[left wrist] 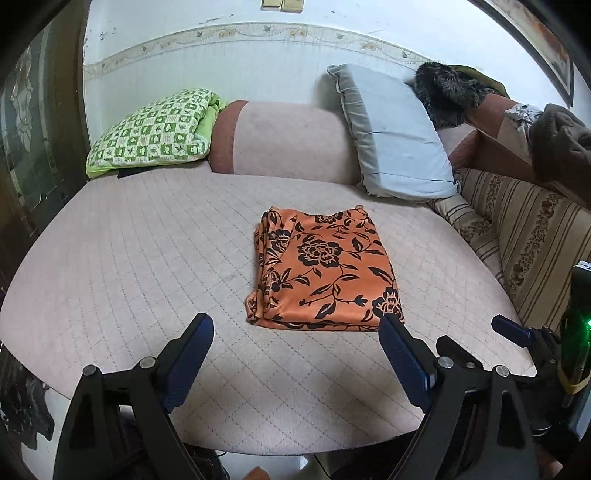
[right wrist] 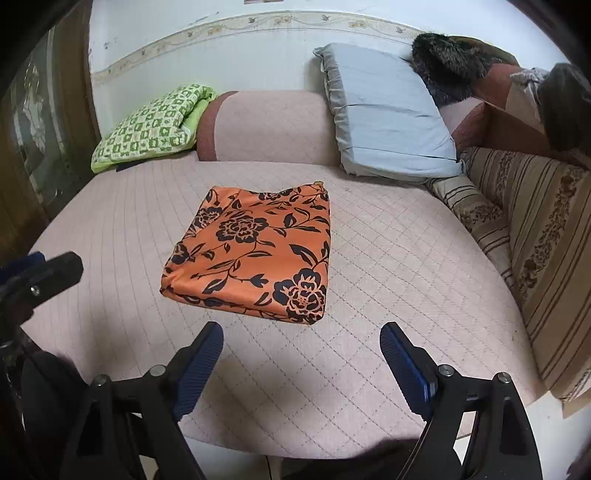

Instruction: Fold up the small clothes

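One folded orange cloth lies mid-bed, free of both grippers; left gripper and right gripper hover near it, jaws released, nothing between; two pillows: green, grey

folded cloth lies mid-cushion, pillow behind it, both claws before it.

1. A home living or sleeping room: a quilted pink sofa seat fills the view.
2. Pillows at twelve o'clock: green checked pillow, grey pillow.
3. Wallpaper border above.
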The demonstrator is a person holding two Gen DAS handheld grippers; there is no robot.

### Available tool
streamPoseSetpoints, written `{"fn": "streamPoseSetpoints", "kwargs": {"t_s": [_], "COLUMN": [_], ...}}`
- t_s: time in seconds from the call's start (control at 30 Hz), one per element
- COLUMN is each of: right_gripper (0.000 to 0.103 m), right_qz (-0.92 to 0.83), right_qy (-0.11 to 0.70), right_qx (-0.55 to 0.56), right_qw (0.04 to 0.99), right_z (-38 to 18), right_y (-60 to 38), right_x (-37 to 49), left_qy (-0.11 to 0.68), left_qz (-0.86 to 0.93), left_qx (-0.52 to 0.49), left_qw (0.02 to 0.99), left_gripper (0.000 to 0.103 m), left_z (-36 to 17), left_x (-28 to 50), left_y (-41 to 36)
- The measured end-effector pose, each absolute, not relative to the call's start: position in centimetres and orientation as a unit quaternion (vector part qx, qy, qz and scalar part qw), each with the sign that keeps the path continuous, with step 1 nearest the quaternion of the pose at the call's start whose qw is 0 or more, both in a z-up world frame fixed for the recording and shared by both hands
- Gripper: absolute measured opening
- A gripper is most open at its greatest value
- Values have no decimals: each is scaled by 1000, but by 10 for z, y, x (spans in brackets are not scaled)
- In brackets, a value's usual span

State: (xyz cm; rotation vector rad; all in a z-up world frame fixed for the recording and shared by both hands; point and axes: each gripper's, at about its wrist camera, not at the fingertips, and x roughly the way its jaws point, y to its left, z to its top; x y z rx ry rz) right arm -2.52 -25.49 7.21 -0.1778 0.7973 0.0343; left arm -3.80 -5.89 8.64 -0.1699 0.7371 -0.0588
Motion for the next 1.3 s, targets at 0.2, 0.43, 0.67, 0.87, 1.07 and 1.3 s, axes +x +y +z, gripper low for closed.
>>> {"fn": "streamPoseSetpoints", "kwargs": {"t_s": [0.2,0.43,0.67,0.87,1.07,1.3], "right_gripper": [89,89,89,89,89,89], "right_qz": [13,8,9,5,5,8], "right_qy": [380,384,382,383,386,390], "right_qx": [-91,-83,-93,-95,-100,-99], "right_qw": [920,920,920,919,917,916], "right_z": [81,84,89,91,88,84], "right_y": [-253,-256,-255,-257,-257,-255], "right_x": [-36,-40,-42,-39,-28,-16], "left_qy": [358,360,354,350,367,369], "left_qz": [-25,-22,-16,-12,-10,-10], "left_qx": [-85,-78,-71,-73,-71,-67], "left_qw": [929,930,932,934,927,927], "left_gripper": [91,91,91,91,91,99], "left_z": [91,93,97,97,89,80], "left_x": [-45,-48,-49,-45,-31,-17], "left_y": [-62,-67,-69,-69,-70,-71]}}
